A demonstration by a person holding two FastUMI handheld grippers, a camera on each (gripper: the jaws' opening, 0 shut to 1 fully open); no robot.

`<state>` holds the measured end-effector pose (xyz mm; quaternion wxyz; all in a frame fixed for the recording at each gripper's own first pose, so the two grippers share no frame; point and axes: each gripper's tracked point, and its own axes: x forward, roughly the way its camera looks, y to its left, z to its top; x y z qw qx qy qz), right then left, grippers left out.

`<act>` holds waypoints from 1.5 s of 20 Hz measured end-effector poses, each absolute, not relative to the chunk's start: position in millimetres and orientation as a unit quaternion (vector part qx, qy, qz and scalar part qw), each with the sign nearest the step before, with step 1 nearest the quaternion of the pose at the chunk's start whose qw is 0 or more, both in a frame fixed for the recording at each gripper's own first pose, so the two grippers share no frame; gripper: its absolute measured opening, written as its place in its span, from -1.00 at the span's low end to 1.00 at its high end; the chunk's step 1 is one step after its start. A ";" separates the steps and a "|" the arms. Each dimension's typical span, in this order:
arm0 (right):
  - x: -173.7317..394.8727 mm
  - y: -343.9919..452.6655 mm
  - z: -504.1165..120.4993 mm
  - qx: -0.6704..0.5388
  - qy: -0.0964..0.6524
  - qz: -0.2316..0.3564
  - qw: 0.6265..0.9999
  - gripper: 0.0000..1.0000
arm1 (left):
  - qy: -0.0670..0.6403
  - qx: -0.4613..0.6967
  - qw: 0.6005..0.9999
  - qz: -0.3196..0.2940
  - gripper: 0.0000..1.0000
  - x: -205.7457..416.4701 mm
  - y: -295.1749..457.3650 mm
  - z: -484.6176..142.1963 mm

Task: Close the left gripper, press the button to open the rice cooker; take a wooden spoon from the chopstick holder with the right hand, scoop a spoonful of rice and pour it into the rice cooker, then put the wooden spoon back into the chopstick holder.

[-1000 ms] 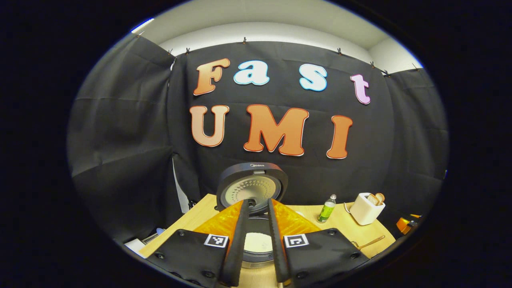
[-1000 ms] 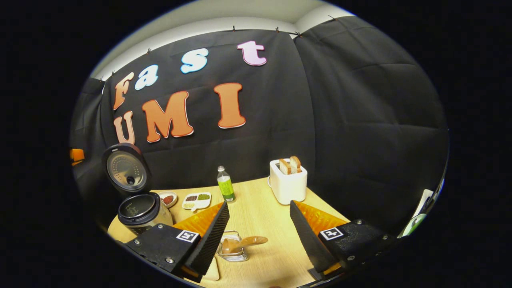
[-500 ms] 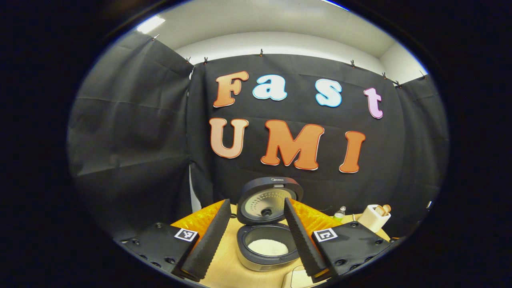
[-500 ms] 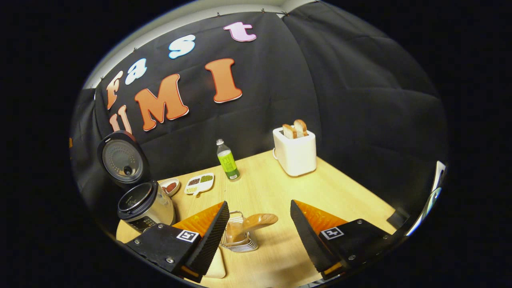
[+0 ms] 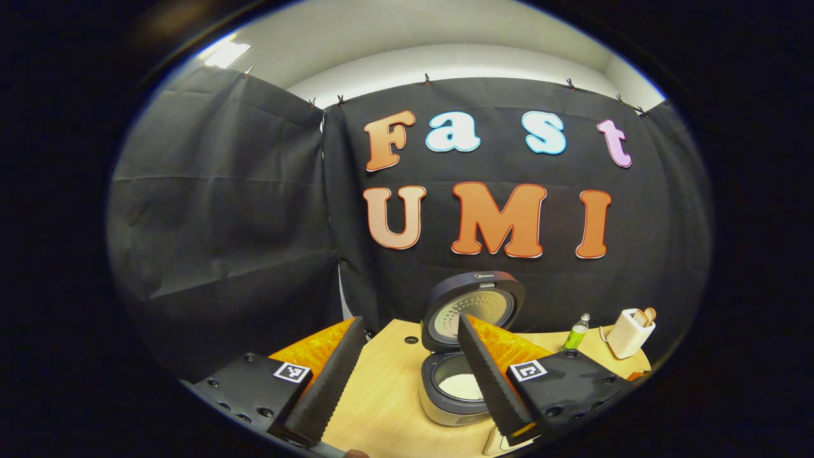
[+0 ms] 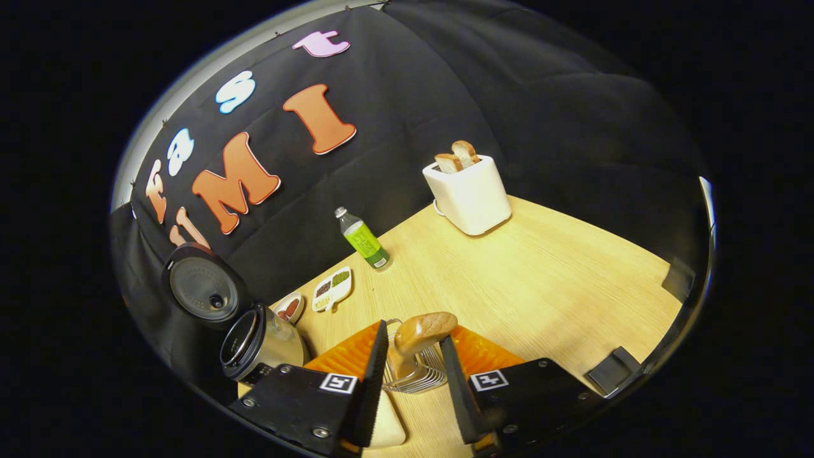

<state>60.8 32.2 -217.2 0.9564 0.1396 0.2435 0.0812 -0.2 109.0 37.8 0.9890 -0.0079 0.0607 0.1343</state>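
In the left gripper view the rice cooker [image 5: 455, 407] stands open, its lid [image 5: 474, 308] upright and white rice in the pot. My left gripper [image 5: 410, 320] is open and empty, held back from the cooker, and its right finger covers part of the pot. In the right gripper view a wooden spoon [image 6: 420, 331] stands in the wire chopstick holder [image 6: 416, 378]. My right gripper [image 6: 413, 331] has its jaws narrowed on either side of the spoon, with a gap still showing beside the handle. The open rice cooker [image 6: 261, 340] sits to the left.
A white toaster [image 6: 467, 191] with bread stands at the back of the wooden table [image 6: 540, 280]. A green bottle [image 6: 362, 238], a divided dish of grains [image 6: 332, 288] and a small dish [image 6: 291, 307] lie between toaster and cooker. A pale flat object [image 6: 388, 429] lies under the right gripper's left finger.
My left gripper went from shut to open and drew back and left from the cooker. My right gripper came down over the holder and narrowed its jaws around the spoon.
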 end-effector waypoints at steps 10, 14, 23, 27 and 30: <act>58.1 62.9 -206.4 0.145 0.262 0.105 0.948 -0.57 | 0.081 -0.018 0.988 0.127 0.96 10.1 118.4 20.5; 57.7 80.5 -178.2 0.101 0.232 0.120 0.960 -0.66 | 0.074 -0.015 0.989 0.123 0.94 6.9 125.8 26.9; 9.5 117.6 -115.7 0.084 0.190 0.163 0.965 -0.66 | 0.062 -0.045 0.991 0.108 1.00 1.4 157.7 28.0; -20.9 141.9 -112.2 0.081 0.184 0.183 0.962 -0.67 | 0.059 -0.044 0.992 0.097 0.90 -1.2 175.1 28.4; -37.0 158.1 -126.2 0.044 0.180 0.188 0.965 -0.67 | 0.057 -0.042 0.993 0.092 0.90 -4.3 189.5 29.5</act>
